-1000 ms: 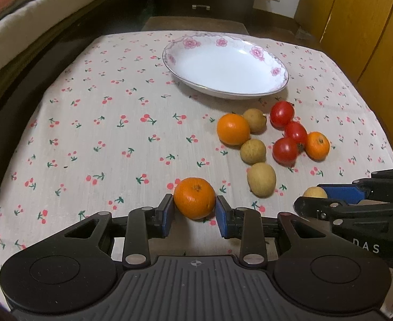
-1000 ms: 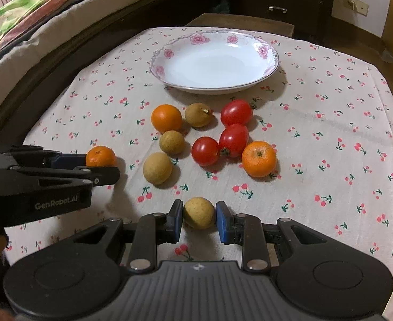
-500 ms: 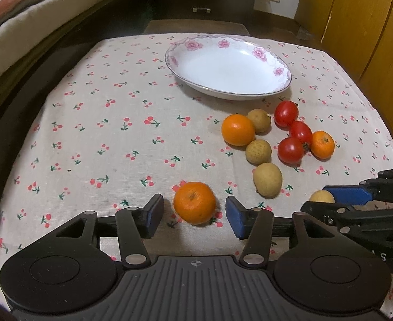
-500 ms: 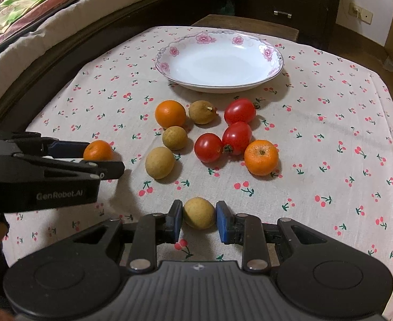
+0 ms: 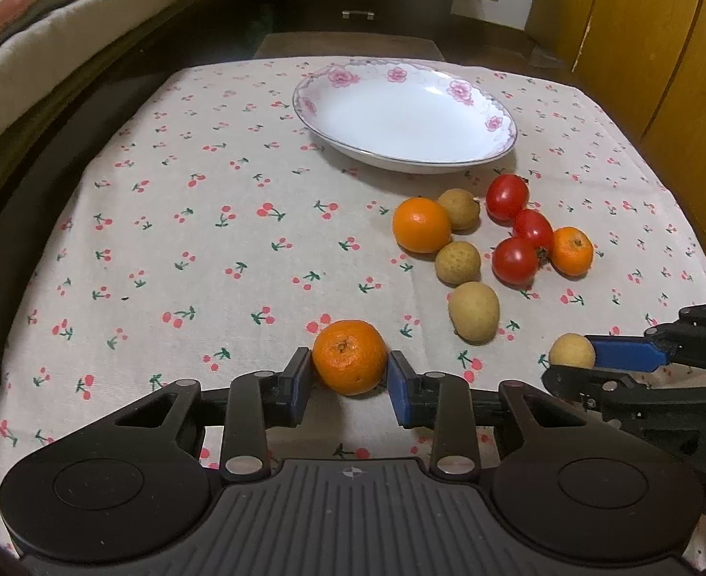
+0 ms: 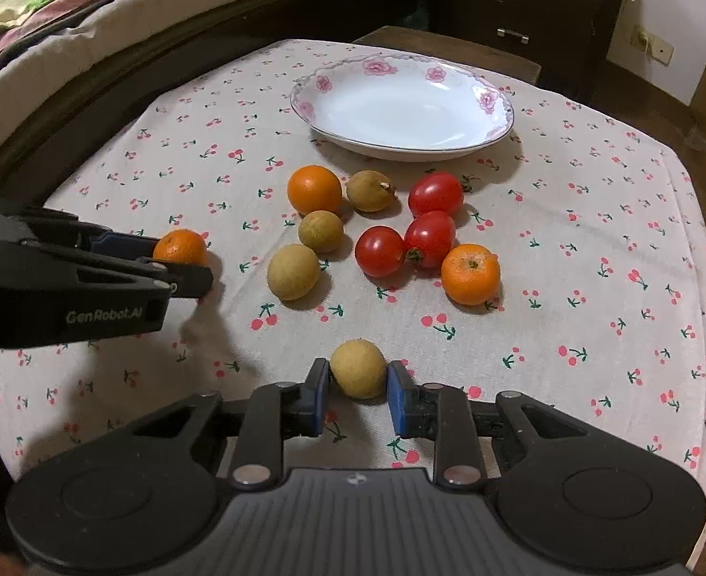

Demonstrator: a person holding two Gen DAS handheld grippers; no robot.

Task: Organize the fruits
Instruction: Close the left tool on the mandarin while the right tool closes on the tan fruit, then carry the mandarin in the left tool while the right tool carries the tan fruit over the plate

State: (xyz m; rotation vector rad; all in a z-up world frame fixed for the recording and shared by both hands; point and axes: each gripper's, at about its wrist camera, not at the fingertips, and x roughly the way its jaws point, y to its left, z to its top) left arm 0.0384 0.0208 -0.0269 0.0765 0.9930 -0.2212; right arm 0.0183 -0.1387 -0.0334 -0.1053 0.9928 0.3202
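Observation:
A small orange (image 5: 349,356) sits on the cherry-print tablecloth between the blue pads of my left gripper (image 5: 350,379); its jaws are closing and both pads touch the fruit. The right wrist view shows this orange (image 6: 180,247) at the left, inside the left gripper (image 6: 180,263). My right gripper (image 6: 357,384) is shut on a round tan fruit (image 6: 358,368) that rests on the cloth. That tan fruit (image 5: 571,350) and the right gripper (image 5: 571,365) also show at the right of the left wrist view. A white flowered plate (image 5: 449,161) stands empty at the far side.
Loose fruit lies between the plate and the grippers: a larger orange (image 6: 314,189), three red tomatoes (image 6: 430,237), another small orange (image 6: 470,272) and three tan fruits (image 6: 293,271). A bed runs along the left, a dark dresser behind, wooden doors at the right.
The left jaws held the small orange, spread away from it half a second ago, and have come back onto it. The right gripper has stayed shut on the tan fruit.

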